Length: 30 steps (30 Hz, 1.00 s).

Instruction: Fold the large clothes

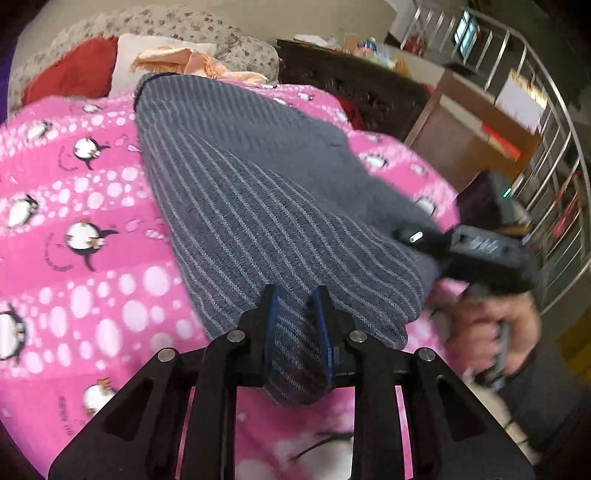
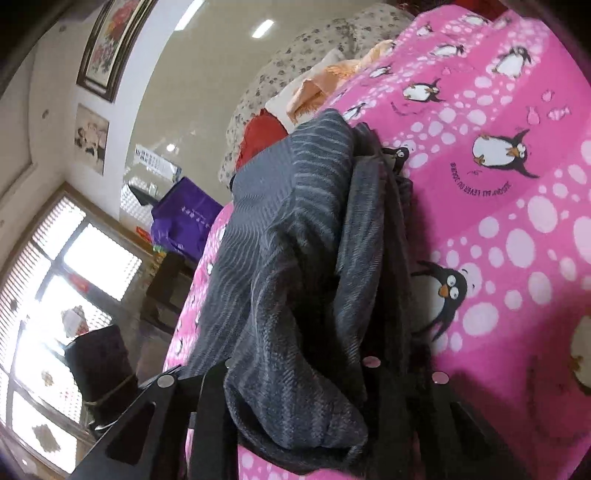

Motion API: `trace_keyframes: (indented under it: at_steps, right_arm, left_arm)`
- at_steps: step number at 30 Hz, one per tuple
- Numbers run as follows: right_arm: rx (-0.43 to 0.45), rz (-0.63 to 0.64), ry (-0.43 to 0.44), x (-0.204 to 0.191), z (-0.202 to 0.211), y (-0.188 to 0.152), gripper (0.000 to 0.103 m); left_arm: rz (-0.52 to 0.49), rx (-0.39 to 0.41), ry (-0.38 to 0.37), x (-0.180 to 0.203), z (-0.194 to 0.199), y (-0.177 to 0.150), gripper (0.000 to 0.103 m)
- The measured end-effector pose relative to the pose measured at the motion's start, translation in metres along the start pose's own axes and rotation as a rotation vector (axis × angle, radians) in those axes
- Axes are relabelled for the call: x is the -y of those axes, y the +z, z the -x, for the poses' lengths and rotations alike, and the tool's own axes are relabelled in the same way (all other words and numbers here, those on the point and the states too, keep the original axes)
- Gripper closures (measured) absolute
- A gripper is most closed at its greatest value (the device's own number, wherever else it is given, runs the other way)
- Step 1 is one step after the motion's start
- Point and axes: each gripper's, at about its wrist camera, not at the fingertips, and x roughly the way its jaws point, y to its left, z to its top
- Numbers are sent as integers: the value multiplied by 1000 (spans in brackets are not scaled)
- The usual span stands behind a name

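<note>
A grey striped garment [image 1: 236,192] lies stretched along a pink penguin blanket [image 1: 74,206] on a bed. My left gripper [image 1: 297,299] is shut on its near end, and striped cloth fills the gap between the blue pads. At the right a hand [image 1: 487,332] holds my right gripper [image 1: 421,238], whose tip meets the garment's right edge. In the right wrist view the garment [image 2: 288,229] bunches up over my right gripper [image 2: 299,376] and hides its fingertips, with cloth gathered between the finger mounts. The blanket [image 2: 517,229] spreads to the right.
Floral pillows [image 1: 207,33], a red cushion [image 1: 74,74] and a peach cloth [image 1: 184,62] pile at the bed's far end. Cardboard boxes [image 1: 476,140] and a metal rack [image 1: 546,122] stand beyond the right edge. A window [image 2: 55,277], purple bag [image 2: 184,218] and dark bin [image 2: 99,362] lie off the other side.
</note>
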Motion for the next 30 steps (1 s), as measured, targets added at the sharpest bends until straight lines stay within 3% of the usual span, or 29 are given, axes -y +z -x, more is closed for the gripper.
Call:
trace_keyframes:
  at_steps: [2,3,4,7,10,12,13,14,15,16,18,19,21,23,26,30]
  right_arm:
    - [13,39,-36,-12,13,-2,69]
    - [22,58,-55,-17,18,-4,67]
    - [31,76,-78,-23,22,-4,63]
    - [67,149,-118,-45,43,-4,61]
    - [163,258,-173,-76,74,0,59]
    - [240,343,-205,-104,88,4,59]
    - [251,403,-201,-121,86,6,64]
    - [253,453,-209,-134,80,4,78]
    - [240,483,-224,-141,73,3,85]
    - [190,512,-278,-146,55,3,91]
    - [137,505,-342,-137,33,-1,92]
    - [78,492,-416,-118,13,-5,94]
    - [-39,429,-464,-74,-16,-18,97]
    - [-1,421,-416,-54,-16,-27,99]
    - [2,433,-422,-73,-2,-14,99]
    - [141,486,-408,-118,20,25,98]
  left_arm:
    - [-72,-4,88,8,4,-1,81]
    - [-130,-3,197,11,6,-2,81]
    - [-141,-5,226,9,7,-3,80]
    - [-53,6,187,-1,25,9,80]
    - [-30,76,150,7,46,24,80]
    - [4,139,81,18,54,37,77]
    - [15,147,58,21,53,41,73]
    - [26,155,32,25,49,47,65]
    - [29,166,28,28,42,50,62]
    - [34,171,48,29,36,50,62]
    - [71,72,118,26,3,35,63]
    - [68,51,154,24,-11,19,63]
    - [-3,124,228,31,-18,-3,63]
    - [4,121,236,31,-17,1,63]
    - [61,99,192,23,-6,18,63]
    - [180,204,132,12,26,72,61]
